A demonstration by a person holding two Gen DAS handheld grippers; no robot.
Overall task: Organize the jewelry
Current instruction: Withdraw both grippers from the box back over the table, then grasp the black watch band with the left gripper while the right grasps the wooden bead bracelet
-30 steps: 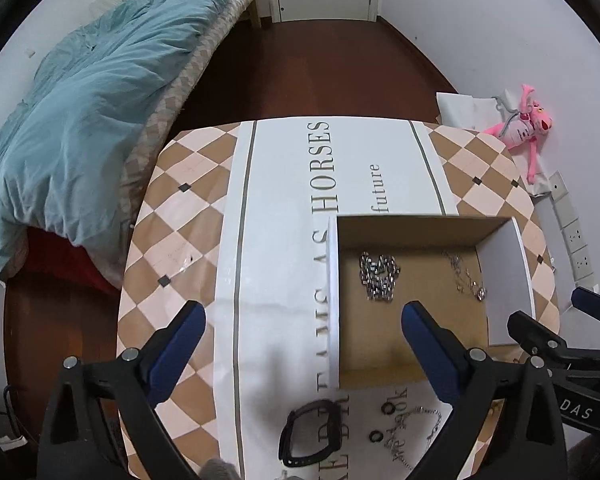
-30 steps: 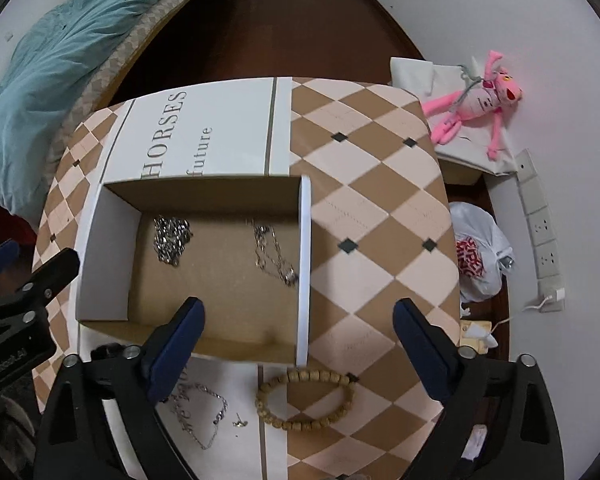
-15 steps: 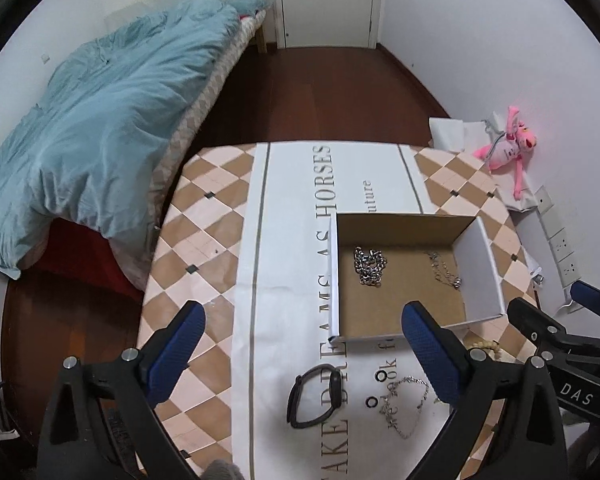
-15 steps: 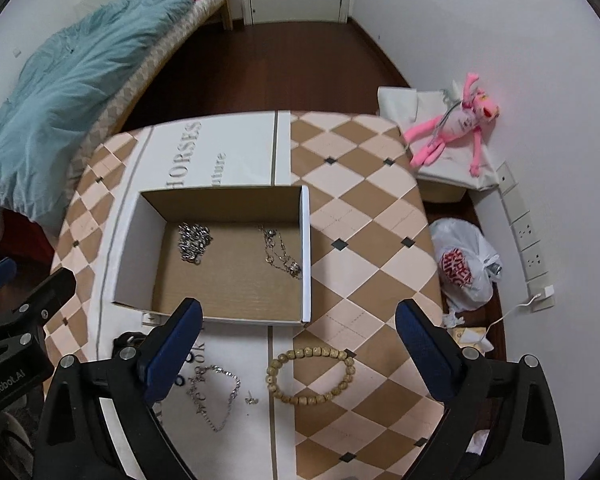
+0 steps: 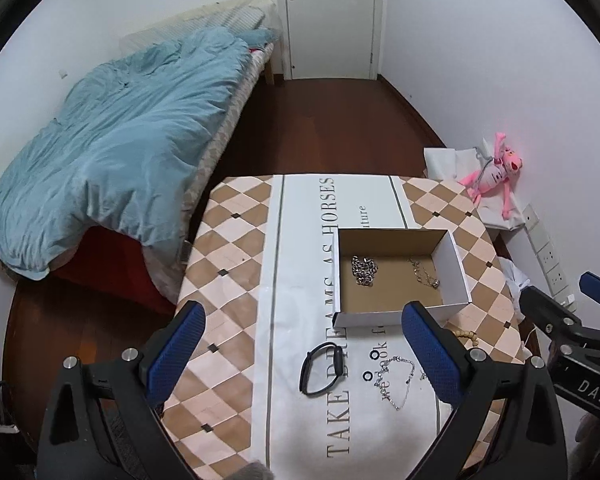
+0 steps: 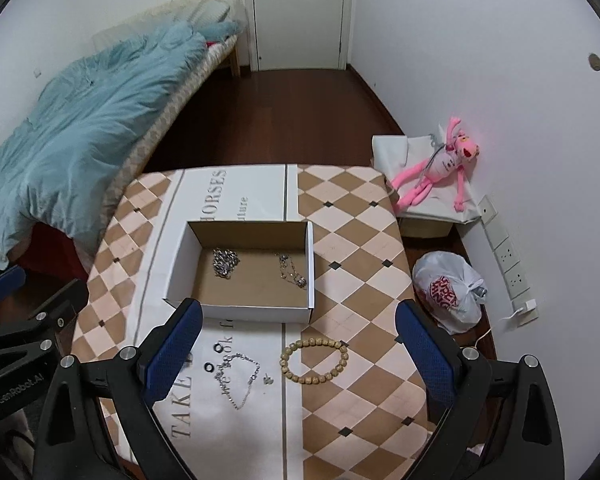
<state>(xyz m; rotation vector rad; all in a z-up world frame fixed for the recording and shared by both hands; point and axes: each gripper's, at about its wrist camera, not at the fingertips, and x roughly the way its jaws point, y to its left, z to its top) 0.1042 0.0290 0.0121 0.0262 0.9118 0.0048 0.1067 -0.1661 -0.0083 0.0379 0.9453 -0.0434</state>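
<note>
An open cardboard box [image 5: 456, 272] [image 6: 310, 268] sits on the checkered table and holds a chunky silver chain [image 5: 363, 270] [image 6: 225, 262] and a thin necklace [image 5: 423, 274] [image 6: 290, 270]. In front of the box lie a black wristband [image 5: 323, 368], two small black rings [image 5: 374, 356] [image 6: 217, 347], a thin silver chain [image 5: 398, 380] [image 6: 238, 376], a small earring [image 6: 266, 380] and a wooden bead bracelet [image 6: 315, 360]. My left gripper [image 5: 300, 344] and right gripper [image 6: 296, 340] both hang open and empty, high above the table's near side.
A bed with a blue duvet [image 5: 112, 152] stands left of the table. A pink plush toy [image 6: 440, 176] lies on a white bag at the right, near a plastic bag [image 6: 448, 292] and wall sockets [image 6: 508, 256]. A closed door [image 5: 328, 20] is at the back.
Both grippers have risen and pulled back from the box, so more of the table and room shows. The jewelry has not moved.
</note>
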